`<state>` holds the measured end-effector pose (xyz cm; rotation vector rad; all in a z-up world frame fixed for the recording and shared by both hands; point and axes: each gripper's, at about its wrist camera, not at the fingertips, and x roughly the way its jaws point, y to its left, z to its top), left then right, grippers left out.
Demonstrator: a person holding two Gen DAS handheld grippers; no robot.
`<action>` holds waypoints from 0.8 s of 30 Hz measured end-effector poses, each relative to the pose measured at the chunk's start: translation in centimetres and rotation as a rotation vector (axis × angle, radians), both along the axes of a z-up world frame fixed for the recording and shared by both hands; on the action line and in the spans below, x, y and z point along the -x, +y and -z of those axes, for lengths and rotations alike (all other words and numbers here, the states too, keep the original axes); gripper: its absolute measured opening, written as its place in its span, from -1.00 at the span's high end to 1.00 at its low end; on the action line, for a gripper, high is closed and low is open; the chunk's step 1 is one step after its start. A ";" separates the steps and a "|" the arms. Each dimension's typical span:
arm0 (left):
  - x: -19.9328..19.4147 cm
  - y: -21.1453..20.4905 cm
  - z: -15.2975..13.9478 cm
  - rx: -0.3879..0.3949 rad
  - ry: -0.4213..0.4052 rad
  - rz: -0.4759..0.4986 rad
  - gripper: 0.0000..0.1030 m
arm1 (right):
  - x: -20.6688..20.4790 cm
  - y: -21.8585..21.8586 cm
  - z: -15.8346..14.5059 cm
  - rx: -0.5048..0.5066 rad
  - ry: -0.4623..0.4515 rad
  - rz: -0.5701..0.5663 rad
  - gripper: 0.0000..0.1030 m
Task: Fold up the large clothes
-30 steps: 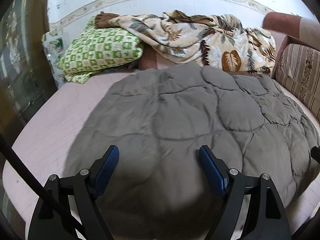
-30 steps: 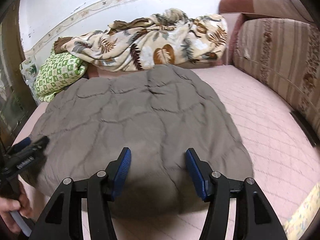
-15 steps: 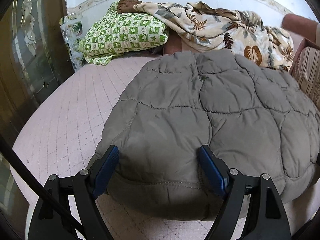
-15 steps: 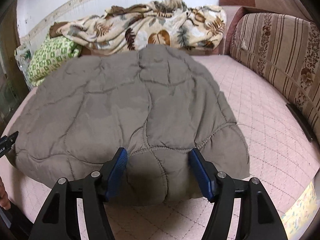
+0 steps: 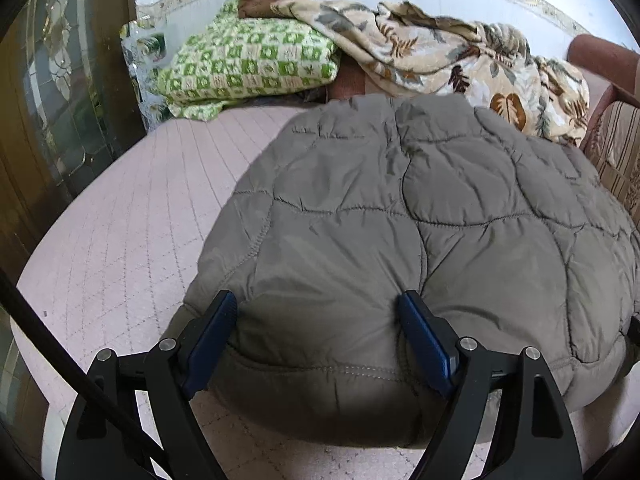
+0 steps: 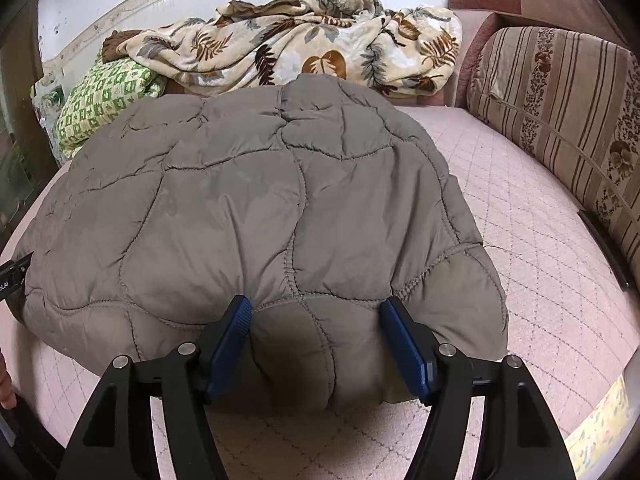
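Observation:
A grey-brown quilted jacket (image 5: 420,216) lies spread on the pink bed, also in the right wrist view (image 6: 256,208). My left gripper (image 5: 318,332) is open, its blue pads either side of the jacket's near left hem. My right gripper (image 6: 316,334) is open too, its pads straddling a bulge of the near right hem. Neither grips the fabric. The left gripper's edge shows at the far left of the right wrist view (image 6: 14,274).
The pink quilted mattress (image 5: 120,240) carries a green checked pillow (image 5: 248,68) and a leaf-print blanket (image 6: 304,52) at the back. A striped sofa cushion (image 6: 560,112) lines the right side. A dark wooden door (image 5: 52,100) stands on the left.
Both grippers have dropped and moved in from above the jacket to its near hem, so fabric now bulges between each pair of pads. Both stay open.

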<state>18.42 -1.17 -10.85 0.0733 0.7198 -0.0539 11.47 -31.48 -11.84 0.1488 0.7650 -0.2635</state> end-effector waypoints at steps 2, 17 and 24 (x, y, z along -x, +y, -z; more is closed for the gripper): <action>1.5 -0.2 -0.6 -0.004 -0.043 0.013 -0.60 | 0.6 0.4 -0.5 0.020 -0.020 0.010 -0.42; 15.3 -0.3 -4.4 0.065 -0.157 0.109 -0.88 | 13.1 7.2 -4.7 0.033 -0.269 -0.061 -0.79; 14.7 -1.5 -3.8 -0.010 -0.097 0.118 -0.90 | 14.7 8.6 -5.7 0.098 -0.322 -0.061 -0.94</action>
